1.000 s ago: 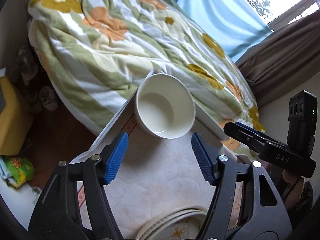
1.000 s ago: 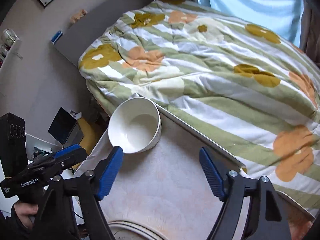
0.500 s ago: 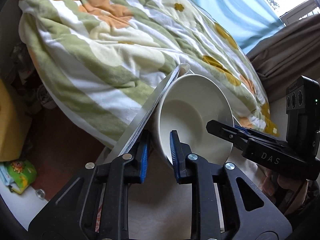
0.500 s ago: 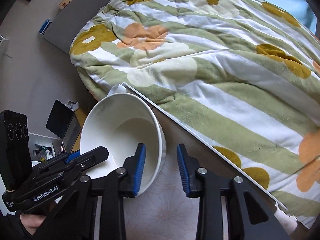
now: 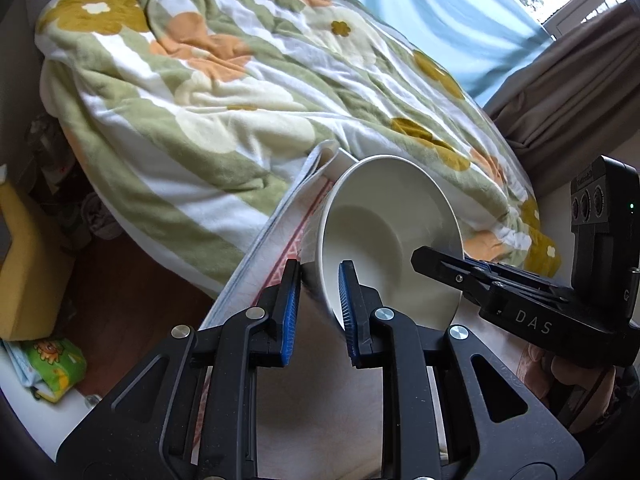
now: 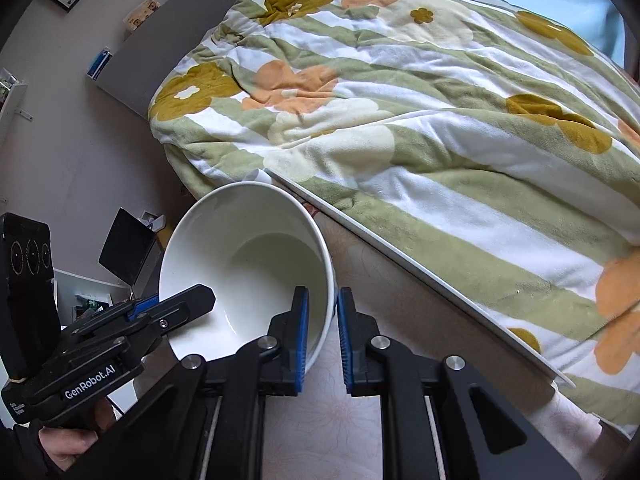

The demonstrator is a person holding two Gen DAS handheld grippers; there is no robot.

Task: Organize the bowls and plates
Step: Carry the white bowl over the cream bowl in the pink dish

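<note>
A plain white bowl [image 5: 384, 232] stands tilted at the far corner of the cloth-covered table [image 5: 320, 408], with its mouth turned toward me. My left gripper [image 5: 320, 270] is shut on the bowl's left wall, one blue pad inside and one outside. My right gripper [image 6: 323, 296] is shut on the opposite wall of the bowl [image 6: 248, 248] in the same way. Each view shows the other gripper's fingers [image 5: 440, 260] [image 6: 192, 298] at the rim across from it. The bowl's underside is hidden.
A bed with a green, white and orange flowered quilt [image 6: 420, 128] lies right behind the table's far edge [image 6: 400, 256]. Left of the table are a yellow box [image 5: 24, 264] and clutter on the wooden floor. A hand [image 6: 76, 436] holds the left gripper's handle.
Both grippers came forward and down to the bowl and went from wide open to shut on its rim. The bowl, flat on the table before, now stands tilted.
</note>
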